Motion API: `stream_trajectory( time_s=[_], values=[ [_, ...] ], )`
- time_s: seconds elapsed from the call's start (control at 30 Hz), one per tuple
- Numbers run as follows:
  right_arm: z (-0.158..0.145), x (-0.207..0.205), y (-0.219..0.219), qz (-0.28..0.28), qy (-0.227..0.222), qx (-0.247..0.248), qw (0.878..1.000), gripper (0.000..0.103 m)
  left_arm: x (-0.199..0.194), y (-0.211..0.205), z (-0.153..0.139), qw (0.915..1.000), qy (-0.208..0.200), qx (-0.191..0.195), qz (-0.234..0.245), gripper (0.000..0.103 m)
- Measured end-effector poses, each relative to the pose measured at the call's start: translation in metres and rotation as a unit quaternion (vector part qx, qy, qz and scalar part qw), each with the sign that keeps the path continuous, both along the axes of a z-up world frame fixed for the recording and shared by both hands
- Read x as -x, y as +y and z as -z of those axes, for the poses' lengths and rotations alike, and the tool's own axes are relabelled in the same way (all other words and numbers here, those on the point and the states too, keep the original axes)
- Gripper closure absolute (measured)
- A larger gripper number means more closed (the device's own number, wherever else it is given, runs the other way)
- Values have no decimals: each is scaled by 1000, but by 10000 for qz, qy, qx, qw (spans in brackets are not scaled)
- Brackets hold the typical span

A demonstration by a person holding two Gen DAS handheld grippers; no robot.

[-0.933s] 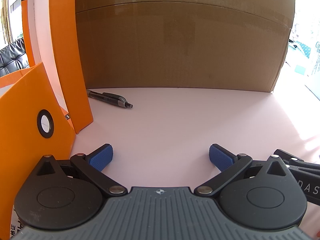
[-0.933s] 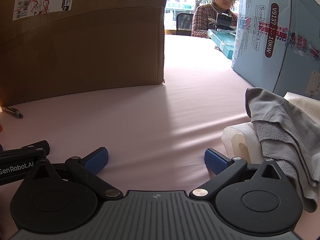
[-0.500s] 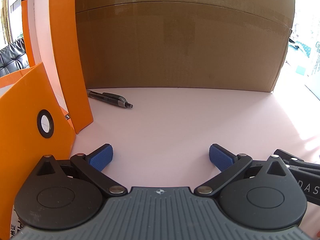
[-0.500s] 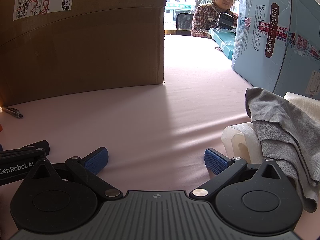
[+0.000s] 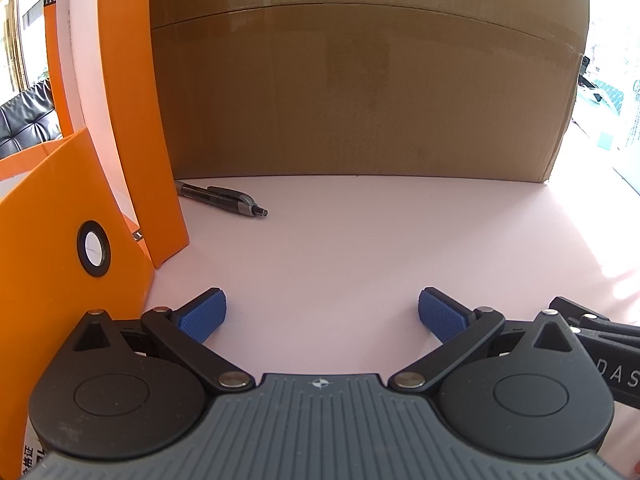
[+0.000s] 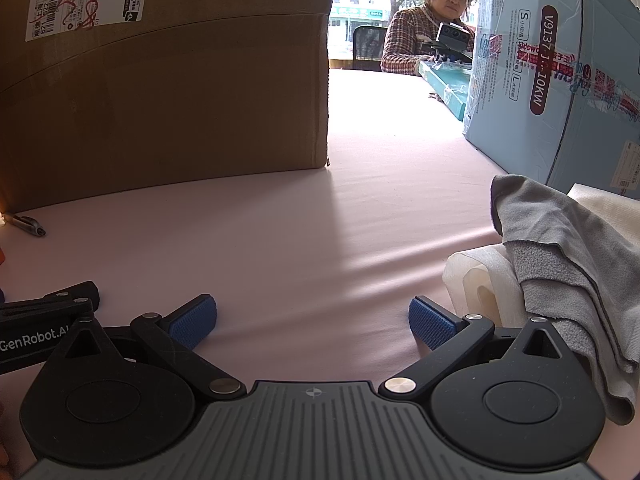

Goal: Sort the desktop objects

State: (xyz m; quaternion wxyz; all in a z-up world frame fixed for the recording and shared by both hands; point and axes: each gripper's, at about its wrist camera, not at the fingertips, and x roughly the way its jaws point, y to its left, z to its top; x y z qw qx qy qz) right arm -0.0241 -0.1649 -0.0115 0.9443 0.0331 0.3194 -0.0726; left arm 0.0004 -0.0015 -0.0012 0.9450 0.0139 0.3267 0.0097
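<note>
Left tool [image 5: 322, 314]: spread wide, blue ribbed pads [image 5: 202, 315] well apart, nothing between them; low over the pink worktop [image 5: 360, 240]. Its black body also shows at the left edge of the right wrist view, lettered "GenRobot.AI".

Right tool [image 6: 312, 322]: likewise spread wide, holding nothing, low over the same worktop; part of its black frame shows at the right edge of the left wrist view.

Pen [image 5: 222, 199]: dark grey with a clip, lying flat on the worktop just before the base of the cardboard box, its near end pointing right, its far end hidden behind the orange file holder. Seen again at the far left of the right wrist view [image 6: 26, 225]. Well ahead of the left tool, apart from both tools.

Orange file holder [image 5: 68, 220]: upright at the left, with a black-ringed finger hole in its near face; a taller orange-and-white panel stands behind it.

Cardboard box [image 5: 360, 92]: large, brown, with a shipping label near its top, standing across the back of the worktop.

Grey cloth [image 6: 568, 264]: crumpled, draped over a pale translucent container [image 6: 476, 284], just right of the right tool.

Light blue carton [image 6: 560, 60]: printed, wrapped in clear tape, at the far right.

Seated person [image 6: 428, 24]: in a plaid jacket at the far end of the worktop.
</note>
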Motion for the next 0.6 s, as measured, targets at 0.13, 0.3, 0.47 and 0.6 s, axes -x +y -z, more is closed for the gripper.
stream_trajectory(
  time_s=[0.13, 0.3, 0.47, 0.6],
  values=[
    [-1, 0, 0, -1, -4, -10, 10000, 0, 0, 0, 0, 10000, -2, 3, -4, 0],
    [-1, 0, 0, -1, -3, -2, 10000, 0, 0, 1, 0, 10000, -1, 16, -2, 0],
    [-1, 0, 0, -1, -4, -1, 10000, 0, -1, 1, 0, 10000, 0, 17, 1, 0],
    [-1, 0, 0, -1, -5, -1, 10000, 0, -1, 1, 0, 10000, 0, 15, 2, 0]
  ],
)
